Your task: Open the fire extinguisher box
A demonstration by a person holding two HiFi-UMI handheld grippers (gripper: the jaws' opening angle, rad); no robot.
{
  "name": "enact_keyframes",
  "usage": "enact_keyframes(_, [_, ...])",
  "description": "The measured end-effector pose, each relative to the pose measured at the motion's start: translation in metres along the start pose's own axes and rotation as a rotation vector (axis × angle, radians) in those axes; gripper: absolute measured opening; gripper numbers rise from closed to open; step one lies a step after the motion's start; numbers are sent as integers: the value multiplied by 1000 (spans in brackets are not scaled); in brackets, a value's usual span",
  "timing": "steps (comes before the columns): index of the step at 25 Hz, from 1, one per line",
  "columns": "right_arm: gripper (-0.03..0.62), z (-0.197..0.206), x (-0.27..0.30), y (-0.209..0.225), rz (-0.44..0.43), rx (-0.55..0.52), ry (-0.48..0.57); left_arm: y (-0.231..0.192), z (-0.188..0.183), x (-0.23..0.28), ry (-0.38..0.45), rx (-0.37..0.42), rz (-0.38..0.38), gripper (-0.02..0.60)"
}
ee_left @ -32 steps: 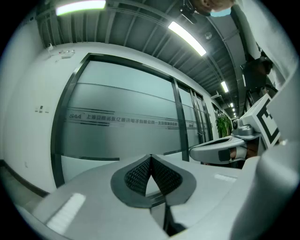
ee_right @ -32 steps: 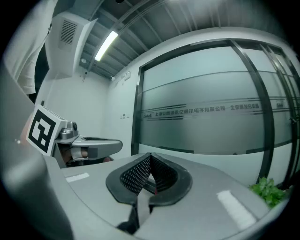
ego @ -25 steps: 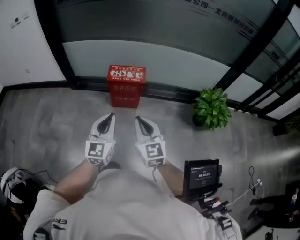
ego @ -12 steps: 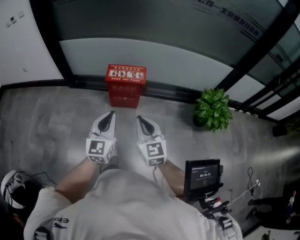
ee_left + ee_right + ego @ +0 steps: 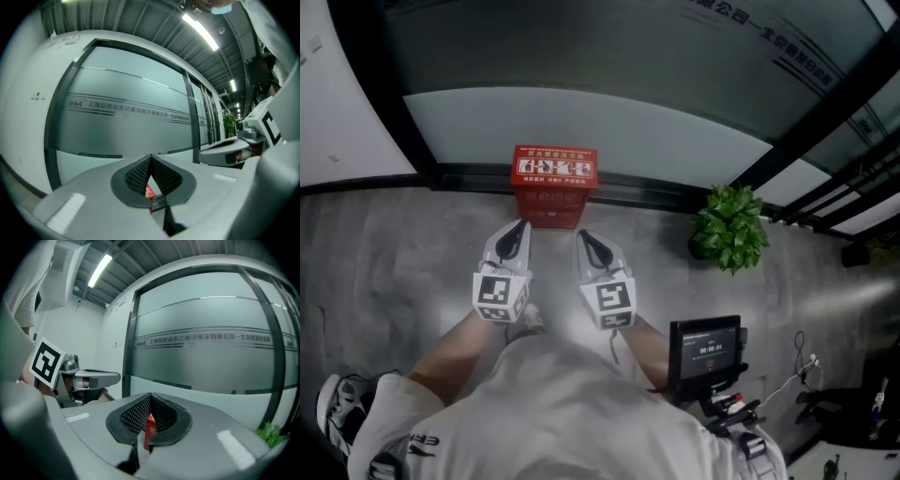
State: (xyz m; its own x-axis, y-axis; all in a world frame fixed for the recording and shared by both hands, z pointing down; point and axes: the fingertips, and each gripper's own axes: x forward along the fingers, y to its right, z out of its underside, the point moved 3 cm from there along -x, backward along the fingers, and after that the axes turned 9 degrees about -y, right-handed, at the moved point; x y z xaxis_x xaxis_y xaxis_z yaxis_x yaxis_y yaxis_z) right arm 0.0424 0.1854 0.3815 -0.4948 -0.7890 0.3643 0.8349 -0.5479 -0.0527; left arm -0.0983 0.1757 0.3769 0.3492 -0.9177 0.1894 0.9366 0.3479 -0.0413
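Fire extinguisher box [image 5: 554, 185]: red, printed panel on its top face, shut as far as the head view shows; stands on the grey floor [image 5: 403, 253] against the foot of a frosted glass wall [image 5: 581, 117], directly ahead of both grippers and apart from them. Left gripper [image 5: 522, 229]: held low over the floor, pointing towards the left half of the box, short of its front face; jaws pressed together at the tips, nothing pinched; in the left gripper view only a sliver of the red box shows through the gap beneath the closed tips. Right gripper [image 5: 581, 236]: just beside the left and roughly parallel to it, pointing towards the right half of the box; jaws likewise pressed together and empty, with the same red sliver showing behind them in the right gripper view. Potted plant [image 5: 729, 228]: green, on the floor to the right of the box, well apart from it. Small screen [image 5: 704, 349]: dark, at the person's right side; its lit digits are too small to read.
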Motion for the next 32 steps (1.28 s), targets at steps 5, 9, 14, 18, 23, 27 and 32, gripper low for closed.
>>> enact_keyframes(5, [14, -17, 57, 5, 42, 2, -33, -48, -5, 42, -15, 4, 40, 2])
enact_keyframes(9, [14, -19, 91, 11, 76, -6, -58, -75, 0, 68, -35, 8, 67, 2])
enact_keyframes(14, [14, -9, 121, 25, 86, -11, -112, -95, 10, 96, -69, -7, 69, 2])
enact_keyframes(18, [14, 2, 144, 42, 72, -25, -143, -100, 20, 121, -99, -12, 58, 2])
enact_keyframes(23, [14, 18, 176, 72, 31, -16, -178, -101, 35, 157, -154, -14, 20, 2])
enact_keyframes(27, [14, 28, 201, 102, -5, -11, -204, -101, 43, 187, -205, -1, -18, 2])
enact_keyframes(32, [14, 49, 230, 133, -40, -41, -241, -102, 63, 220, -254, -17, -61, 2])
